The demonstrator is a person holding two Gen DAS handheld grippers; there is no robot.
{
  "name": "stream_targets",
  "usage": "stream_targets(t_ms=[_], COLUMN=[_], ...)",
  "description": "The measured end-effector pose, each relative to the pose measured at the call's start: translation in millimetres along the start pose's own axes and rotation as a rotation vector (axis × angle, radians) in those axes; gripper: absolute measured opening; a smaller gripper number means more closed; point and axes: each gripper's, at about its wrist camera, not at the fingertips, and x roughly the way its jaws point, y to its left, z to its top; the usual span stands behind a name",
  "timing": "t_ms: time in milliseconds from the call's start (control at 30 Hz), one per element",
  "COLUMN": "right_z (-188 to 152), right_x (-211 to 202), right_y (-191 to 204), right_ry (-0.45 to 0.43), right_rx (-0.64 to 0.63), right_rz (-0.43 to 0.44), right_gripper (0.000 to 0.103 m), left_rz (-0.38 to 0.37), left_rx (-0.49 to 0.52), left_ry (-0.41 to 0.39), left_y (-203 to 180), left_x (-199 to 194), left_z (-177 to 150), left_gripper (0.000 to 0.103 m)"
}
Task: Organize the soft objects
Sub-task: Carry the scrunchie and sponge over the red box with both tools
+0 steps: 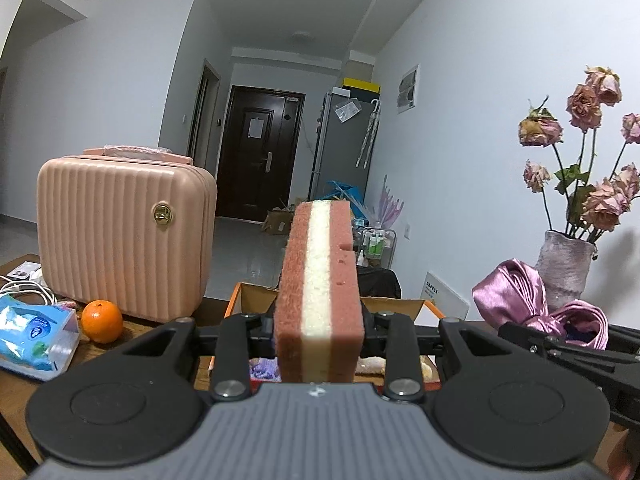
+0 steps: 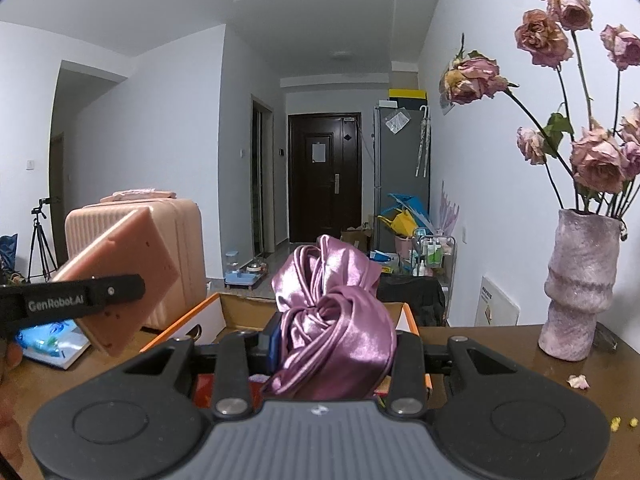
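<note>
While clamped in the left gripper (image 1: 319,332) jaws, sponge (image 1: 318,292) held upright above the orange-rimmed box (image 1: 430,307). Likewise pinched in the right gripper (image 2: 332,344) jaws, purple satin cloth (image 2: 332,320), also over that box. Inside it, already some soft things, blurred. Judged partway done: both pieces yet to be lowered in. Left of the box on the counter (image 2: 500,360): pink case (image 1: 124,236), orange (image 1: 102,321), wipes pack (image 1: 34,334).
</note>
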Motion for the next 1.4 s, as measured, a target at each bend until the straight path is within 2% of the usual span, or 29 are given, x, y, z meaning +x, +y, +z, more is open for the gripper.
stream_targets(t_ms=[567,1067,1400], right_z=[10,-6,-23], right_x=[69,131,151], right_y=[1,1,1], right_ry=[0.049,0.138,0.177], right_rx=[-0.047,-0.077,-0.069], right_rz=[-0.001,0.007,-0.009], right_gripper=[0.036,0.036,0.036], left_rz=[0.034,0.066,0.096], left_rx=[-0.001,0.04,0.052], left_ry=[0.019,0.12,0.173], left_y=[10,10,12], left_x=[67,134,150], left_z=[13,4,-10], left_gripper=[0.032,0.032,0.032])
